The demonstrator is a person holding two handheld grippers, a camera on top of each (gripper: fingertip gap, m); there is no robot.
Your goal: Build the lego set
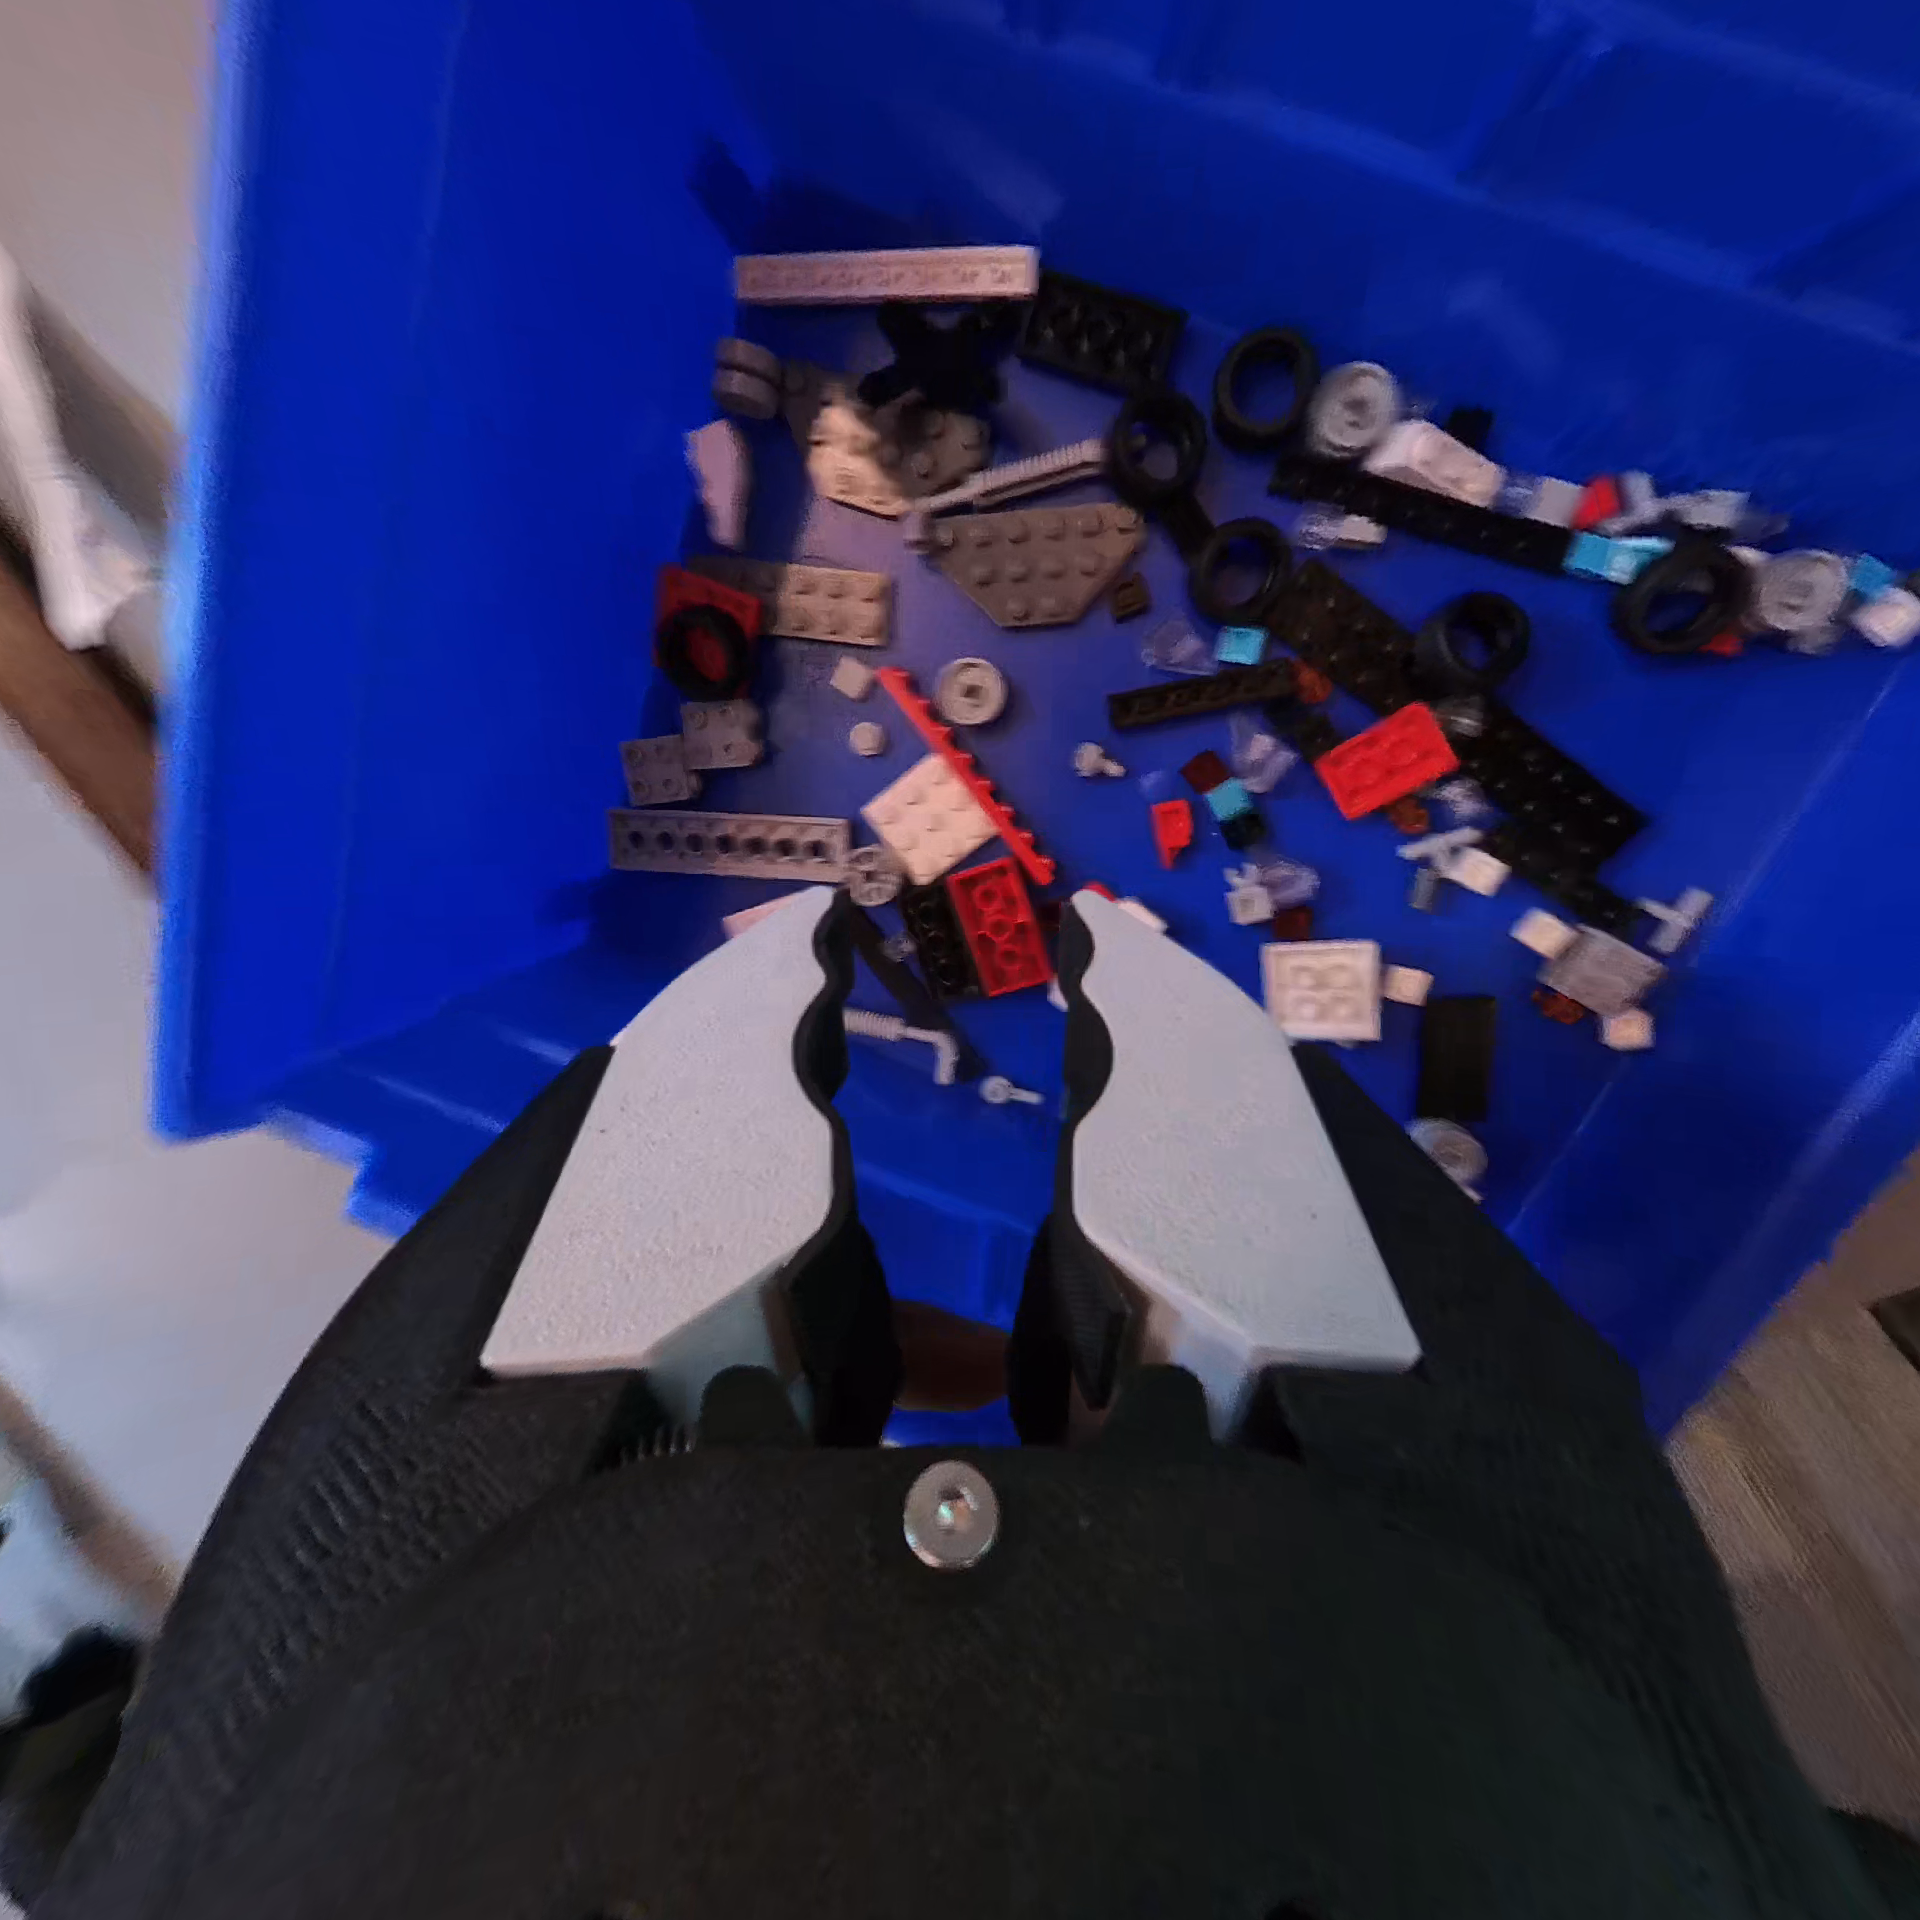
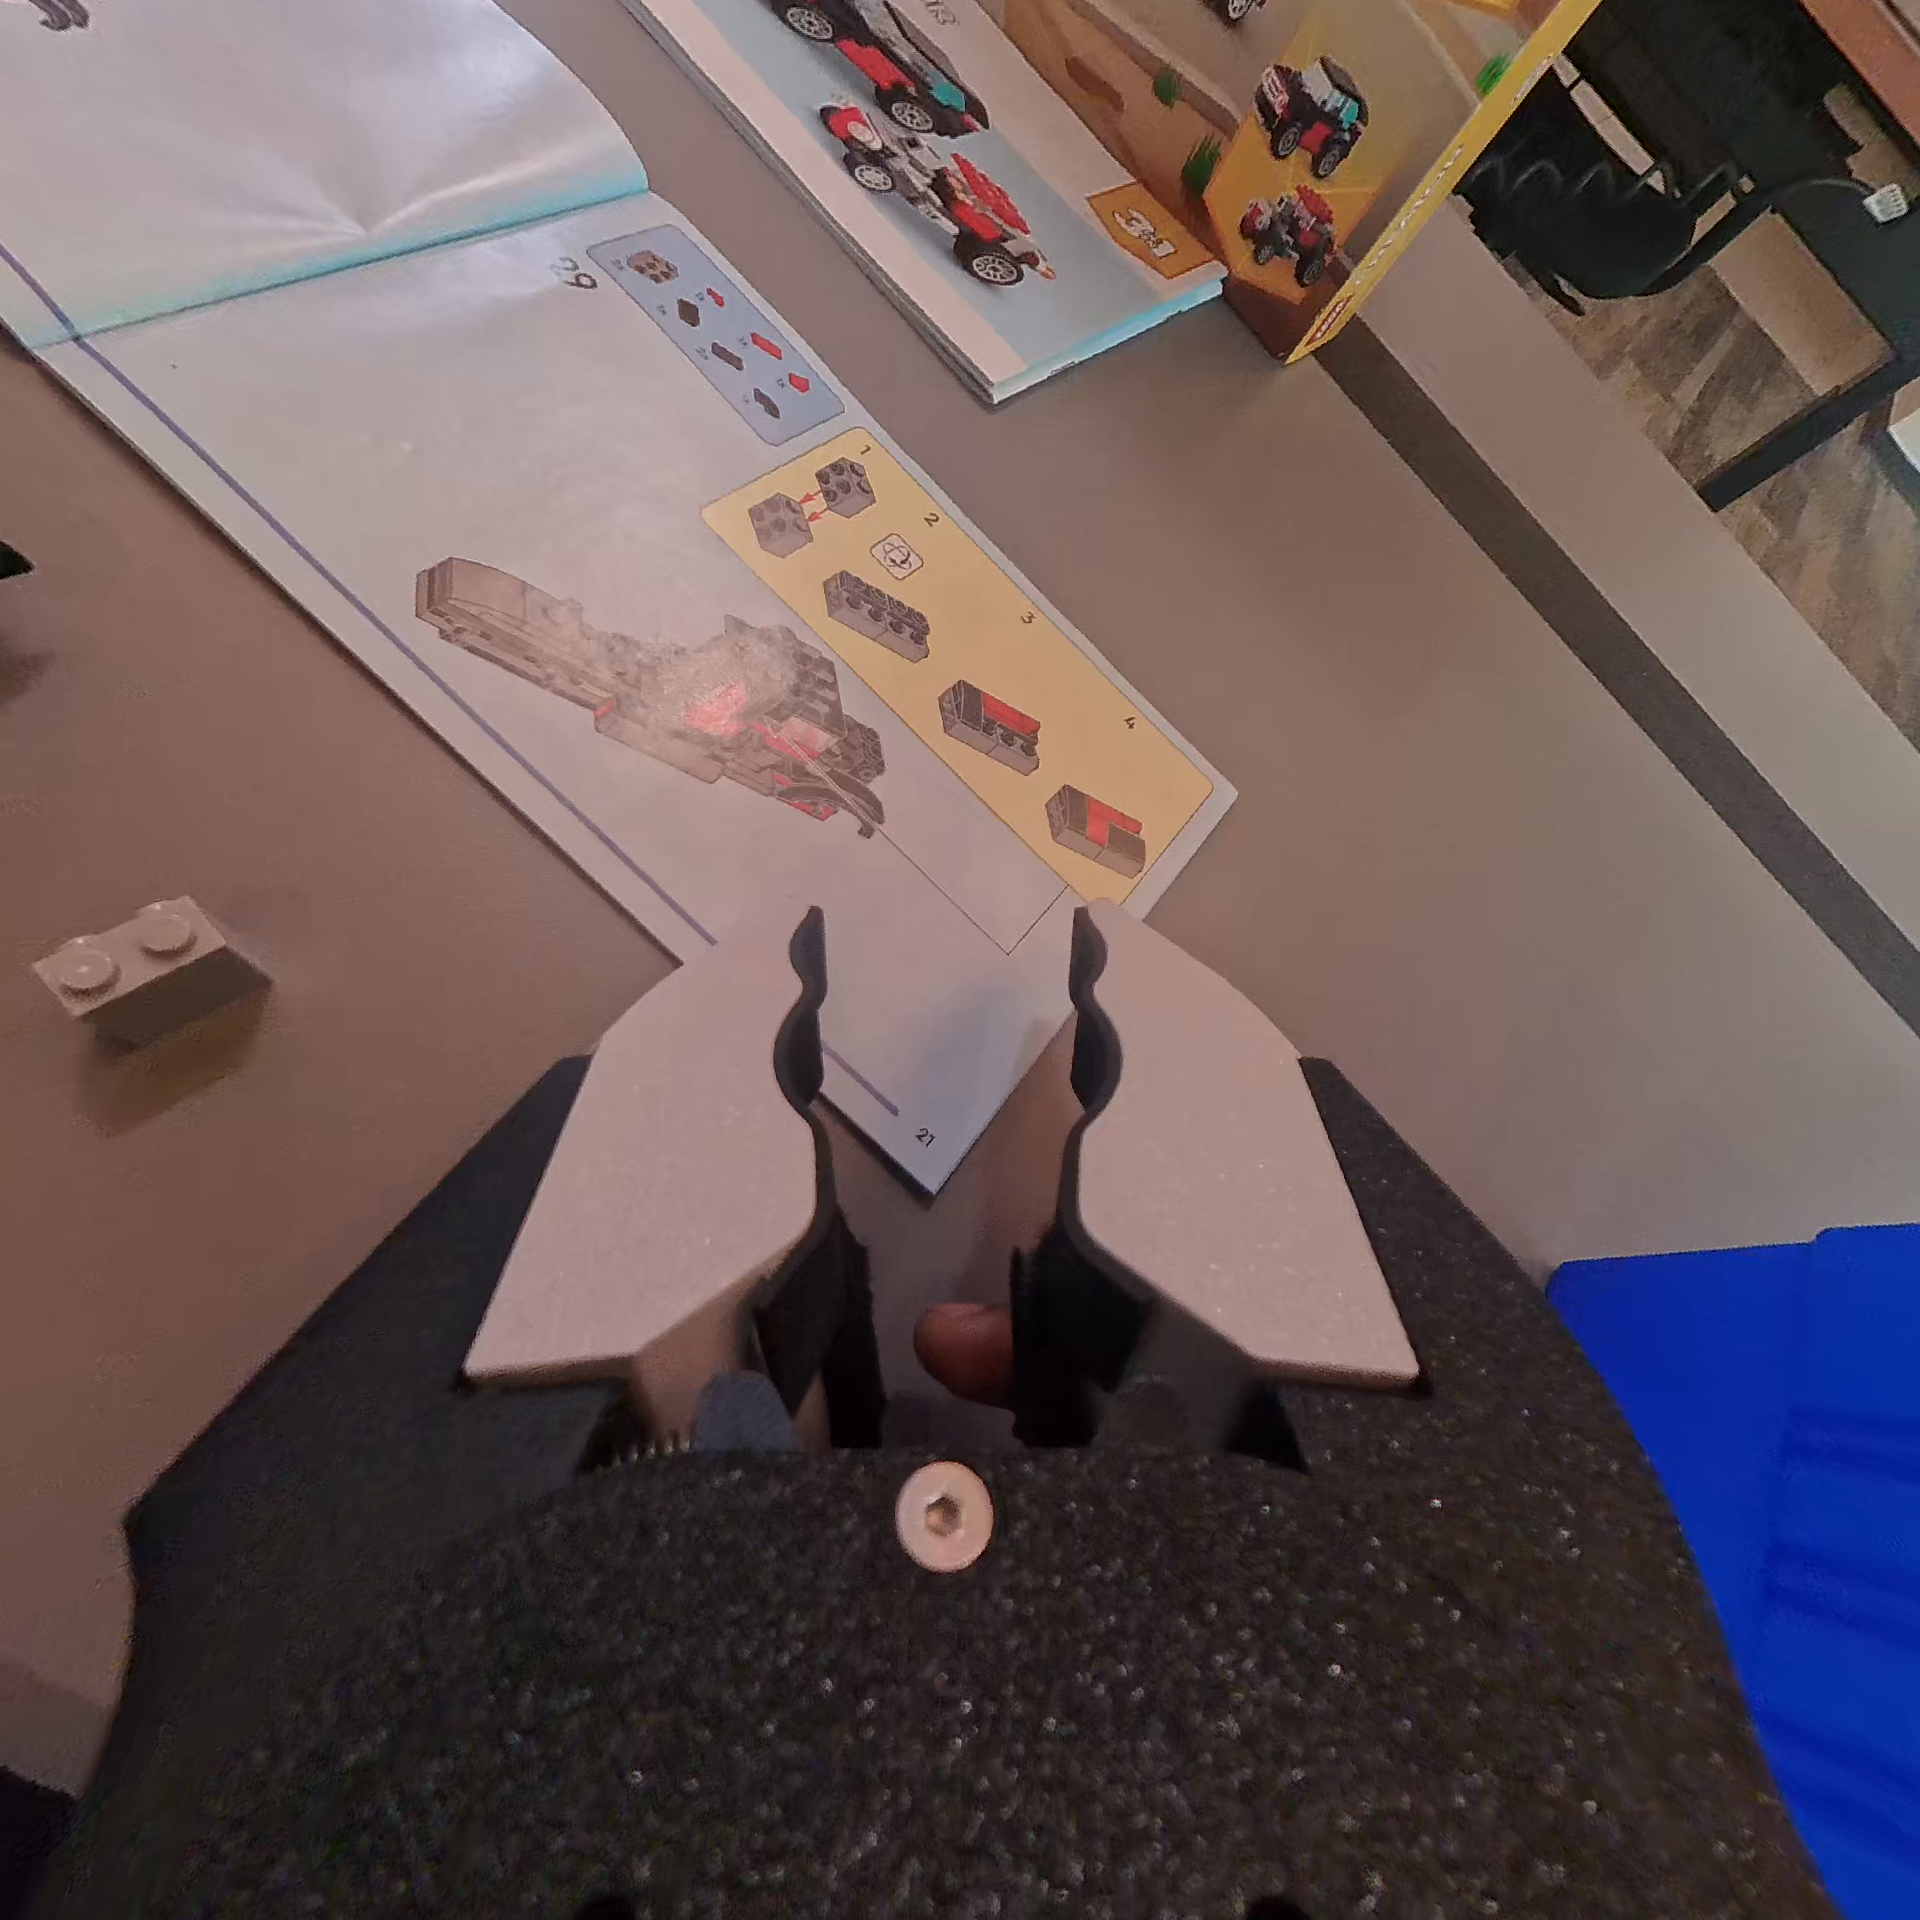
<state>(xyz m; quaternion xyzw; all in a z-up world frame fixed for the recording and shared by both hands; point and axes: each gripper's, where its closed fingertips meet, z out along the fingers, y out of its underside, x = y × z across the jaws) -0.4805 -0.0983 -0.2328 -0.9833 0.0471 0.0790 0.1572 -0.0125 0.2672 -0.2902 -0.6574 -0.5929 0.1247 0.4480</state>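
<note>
My left gripper (image 1: 951,920) is open and empty, held over the near edge of a blue bin (image 1: 436,623) full of loose lego pieces. A red 2x4 brick (image 1: 1000,923) beside a black plate lies just beyond the gap between its fingertips. A white 2x2 plate (image 1: 928,816), a long red plate (image 1: 966,774) and several black tyres (image 1: 1242,566) lie farther in. My right gripper (image 2: 945,930) is open and empty above the open instruction booklet (image 2: 582,582) on the grey table. A grey 1x2 brick (image 2: 151,971) stands on the table to its left.
A second booklet (image 2: 935,177) and the yellow lego box (image 2: 1340,177) lie at the table's far side. The blue bin's corner (image 2: 1787,1455) shows at the right. The table edge (image 2: 1662,675) runs diagonally on the right, with floor and a dark chair beyond.
</note>
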